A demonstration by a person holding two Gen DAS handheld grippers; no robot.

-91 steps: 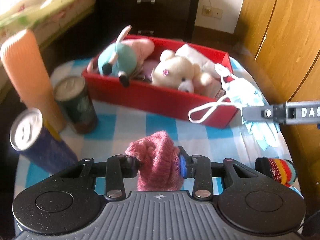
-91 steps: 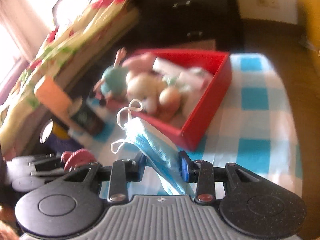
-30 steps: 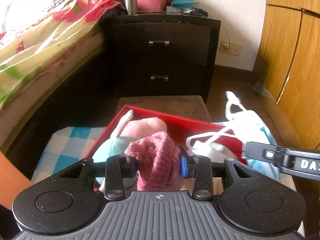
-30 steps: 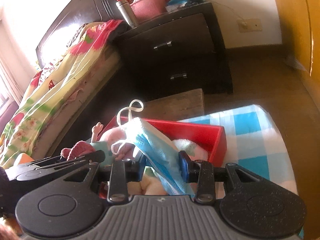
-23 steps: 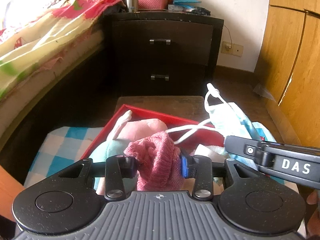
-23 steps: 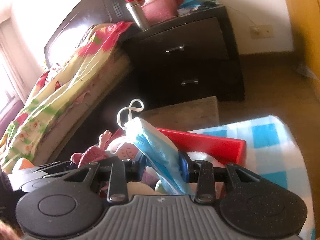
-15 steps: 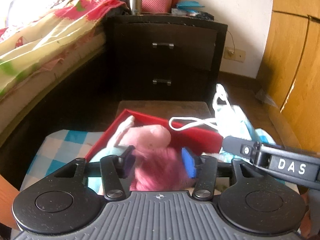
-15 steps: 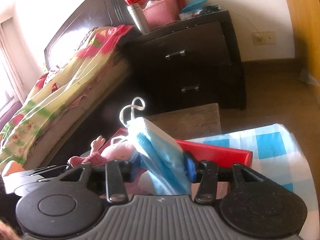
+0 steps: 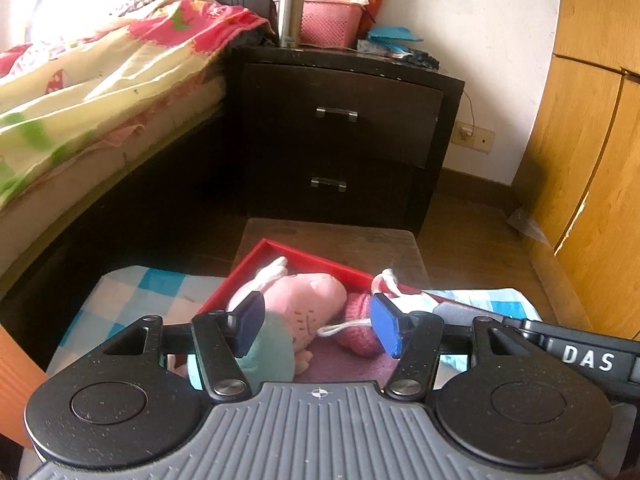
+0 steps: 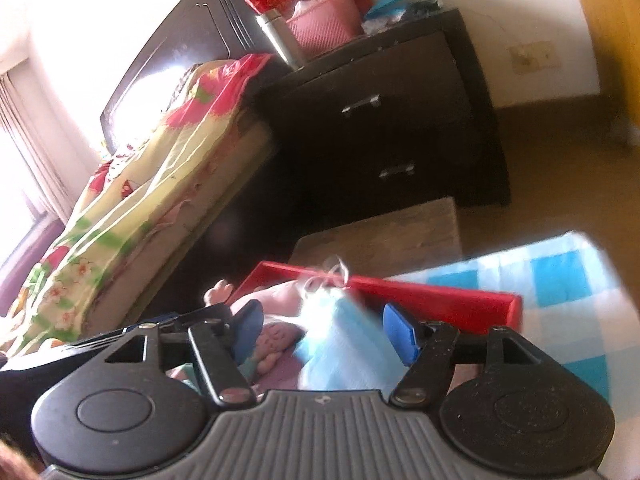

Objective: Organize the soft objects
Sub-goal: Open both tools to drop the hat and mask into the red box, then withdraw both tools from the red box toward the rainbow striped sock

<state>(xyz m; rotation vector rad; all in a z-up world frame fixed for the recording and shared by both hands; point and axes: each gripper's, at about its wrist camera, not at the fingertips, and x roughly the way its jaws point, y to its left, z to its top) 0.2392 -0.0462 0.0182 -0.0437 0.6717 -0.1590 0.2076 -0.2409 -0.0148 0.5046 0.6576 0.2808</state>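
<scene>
The left hand-held gripper (image 9: 316,326) hung over the shallow red plastic tray (image 9: 316,261) with its blue pads spread apart and nothing between them. Below it lay the pink-and-teal plush toy (image 9: 296,300), and at four o'clock from that the pink knitted woollen hat (image 9: 360,330), both inside the tray on the blue-and-white checked worktop (image 9: 132,292).

The right hand-held gripper (image 10: 322,328) also stood open. The pale blue pleated face mask (image 10: 340,344) showed blurred between its pads, apparently loose and dropping toward the tray; whether it touched either pad could not be told.

The likely trouble was the mask's white ear loop (image 9: 344,326), which trailed across the hat near the left pad: it could snag a finger as either tool lifted and drag the mask out again.

At twelve o'clock beyond the tray stood a dark two-drawer nightstand (image 9: 344,140); at ten o'clock, a bed with a floral quilt (image 9: 100,80). Neither blocked the tray.
</scene>
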